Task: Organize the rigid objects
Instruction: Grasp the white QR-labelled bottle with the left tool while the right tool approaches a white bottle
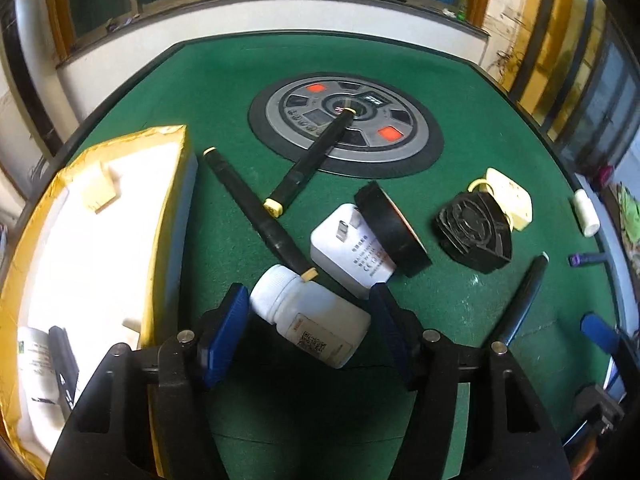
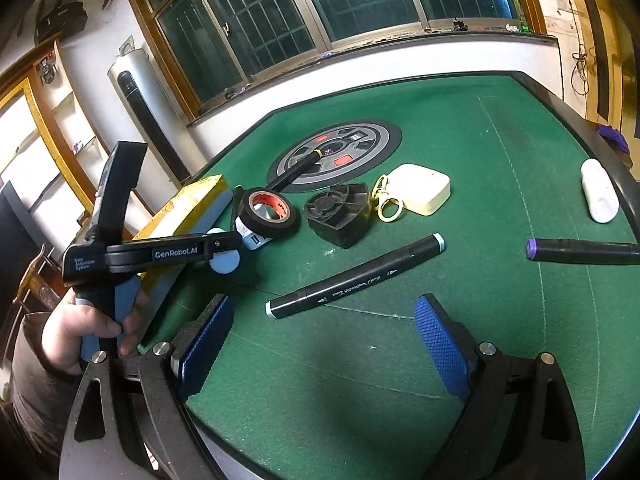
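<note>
My left gripper (image 1: 310, 320) is open, its blue pads on either side of a white pill bottle (image 1: 316, 326) lying on the green felt table (image 1: 224, 92); I cannot tell if the pads touch it. A black marker (image 1: 256, 210) rests on the bottle's cap. To the left stands a yellow cardboard box (image 1: 168, 216) lined with white foam, holding a white bottle (image 1: 36, 364) and a dark marker. My right gripper (image 2: 324, 340) is open and empty, just short of a black marker (image 2: 356, 276). The left gripper also shows in the right wrist view (image 2: 224, 250).
On the felt lie a white charger (image 1: 344, 248), a black tape roll (image 1: 394, 228), a black fan (image 1: 474, 232), a cream box (image 1: 510, 196), a second marker (image 1: 316, 156) across the round centre panel (image 1: 400, 148), a purple-capped marker (image 2: 580, 250) and a white cylinder (image 2: 598, 196).
</note>
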A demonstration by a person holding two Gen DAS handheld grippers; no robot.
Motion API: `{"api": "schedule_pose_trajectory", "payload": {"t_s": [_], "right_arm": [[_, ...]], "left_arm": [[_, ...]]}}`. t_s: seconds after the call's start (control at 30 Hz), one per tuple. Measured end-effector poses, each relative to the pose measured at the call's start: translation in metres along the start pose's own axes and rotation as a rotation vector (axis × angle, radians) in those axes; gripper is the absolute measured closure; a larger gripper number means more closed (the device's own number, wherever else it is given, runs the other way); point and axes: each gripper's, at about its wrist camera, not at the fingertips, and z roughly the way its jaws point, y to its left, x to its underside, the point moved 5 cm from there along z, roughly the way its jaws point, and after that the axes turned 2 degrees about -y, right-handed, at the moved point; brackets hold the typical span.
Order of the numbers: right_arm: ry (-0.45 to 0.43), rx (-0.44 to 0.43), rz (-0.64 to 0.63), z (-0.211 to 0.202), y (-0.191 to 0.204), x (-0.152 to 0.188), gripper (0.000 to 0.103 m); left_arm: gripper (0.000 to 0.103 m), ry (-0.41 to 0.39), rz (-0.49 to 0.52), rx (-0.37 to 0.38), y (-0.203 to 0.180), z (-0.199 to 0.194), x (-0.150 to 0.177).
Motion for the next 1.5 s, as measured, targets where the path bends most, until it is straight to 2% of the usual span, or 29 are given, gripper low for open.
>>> {"api": "schedule_pose_trajectory", "payload": {"t_s": [0.17,0.3,0.4,0.5,0.77,0.87,0.97,1.07,1.13,1.2,1.27,1.3,1.43,1.5], "right_arm": [[0.005,0.008,-0.009,-0.001,0.002,0.0,0.014],[-0.005,0.031,-0.026,-0.005,-0.002,0.0,0.014],[-0.004,0.042,-0.002,-0.006,-0.012,-0.001,0.014],[-0.003,0.046,0.041,-0.006,-0.022,-0.003,0.014],[0.01,0.132,0.14,-0.004,-0.05,-0.002,0.014],[-0.009,0.158,0.158,-0.013,-0.065,-0.006,0.014],[-0.042,0.204,0.098,-0.029,-0.077,-0.021,0.014],[-0.068,0.264,-0.084,-0.051,-0.088,-0.044,0.014],[-0.02,0.3,-0.169,-0.056,-0.097,-0.052,0.014],[0.034,0.293,-0.215,-0.058,-0.107,-0.055,0.015],[0.055,0.31,-0.182,-0.057,-0.121,-0.056,0.019],[0.063,0.331,-0.144,-0.055,-0.13,-0.057,0.026],[0.026,0.371,0.002,-0.047,-0.166,-0.066,0.036],[0.018,0.402,0.036,-0.039,-0.177,-0.072,0.04]], "left_arm": [[0.042,-0.01,0.094,0.046,-0.021,-0.007,0.009],[0.042,-0.004,0.226,0.088,-0.047,-0.024,0.033],[0.042,0.007,0.271,0.135,-0.058,-0.035,0.049],[0.041,0.002,0.271,0.142,-0.06,-0.037,0.051],[0.039,0.011,0.228,0.156,-0.067,-0.026,0.051],[0.039,0.0,0.209,0.176,-0.064,-0.027,0.052],[0.04,-0.001,0.207,0.2,-0.06,-0.028,0.053],[0.04,0.01,0.208,0.222,-0.057,-0.029,0.054],[0.04,0.017,0.208,0.242,-0.056,-0.03,0.055],[0.04,0.024,0.205,0.269,-0.056,-0.031,0.056],[0.04,0.025,0.197,0.279,-0.056,-0.031,0.056],[0.04,0.026,0.194,0.279,-0.056,-0.03,0.056],[0.039,0.033,0.189,0.274,-0.058,-0.029,0.056],[0.039,0.04,0.174,0.277,-0.056,-0.03,0.056]]}}
